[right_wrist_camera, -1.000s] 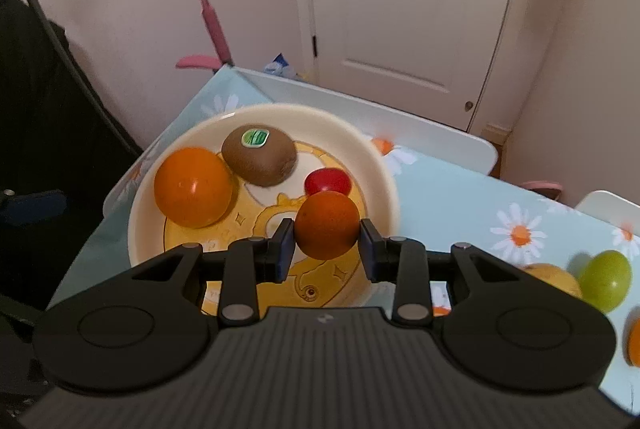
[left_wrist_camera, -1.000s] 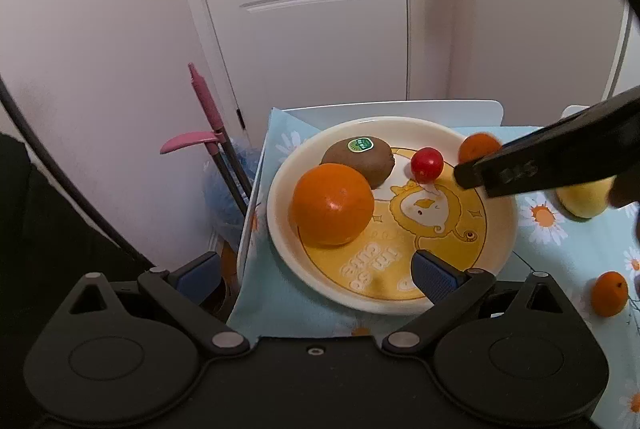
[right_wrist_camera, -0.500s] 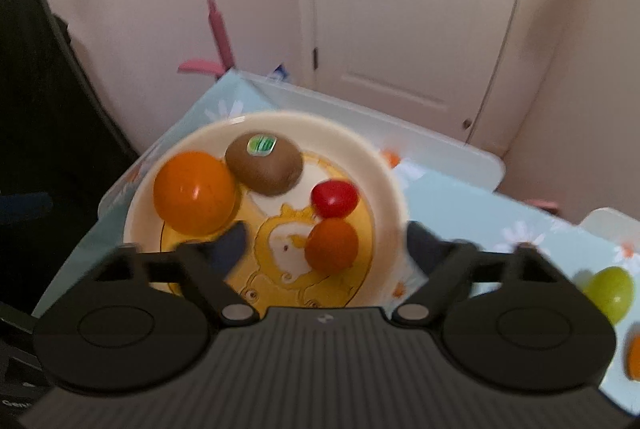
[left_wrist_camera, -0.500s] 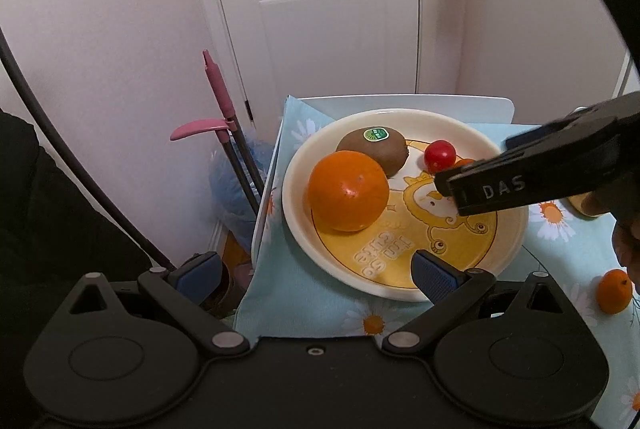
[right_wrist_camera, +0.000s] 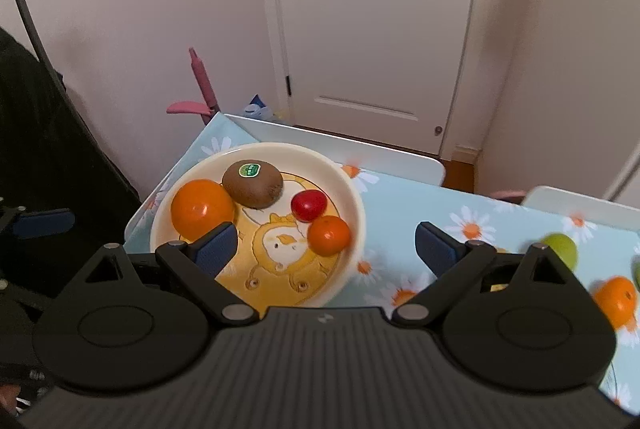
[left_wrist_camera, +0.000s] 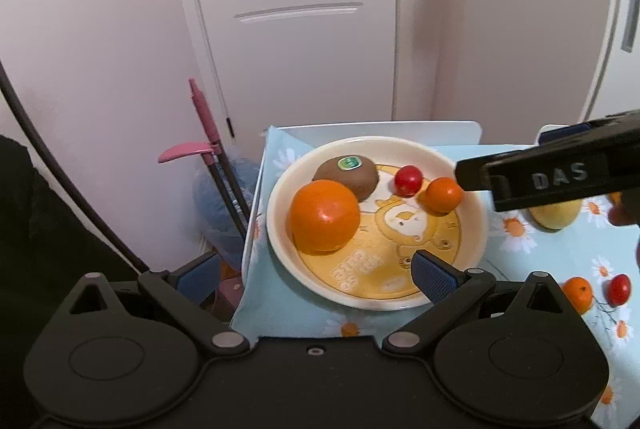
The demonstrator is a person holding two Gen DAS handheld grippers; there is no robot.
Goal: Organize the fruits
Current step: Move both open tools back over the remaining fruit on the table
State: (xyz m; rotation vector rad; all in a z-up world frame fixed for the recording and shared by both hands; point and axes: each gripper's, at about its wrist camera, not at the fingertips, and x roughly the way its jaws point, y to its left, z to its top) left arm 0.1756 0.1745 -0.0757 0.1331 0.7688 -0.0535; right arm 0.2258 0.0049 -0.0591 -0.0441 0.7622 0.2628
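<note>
Fruit gathered on a cream plate [right_wrist_camera: 356,205], both grippers spread and empty.

A large orange [right_wrist_camera: 202,209], a kiwi [right_wrist_camera: 253,185], a cherry tomato [right_wrist_camera: 308,205] and a small mandarin [right_wrist_camera: 329,235] are seen resting on the plate. The right gripper [right_wrist_camera: 326,249] is held above it with jaws wide apart, nothing between them; the left gripper [left_wrist_camera: 316,275] is likewise spread. More fruit is left on the floral tablecloth [right_wrist_camera: 404,197].

Plate [left_wrist_camera: 280,229] holding four fruits
Big orange [left_wrist_camera: 324,216] left, kiwi [left_wrist_camera: 346,176] behind, tomato [left_wrist_camera: 408,181] and mandarin [left_wrist_camera: 443,195] right
</note>
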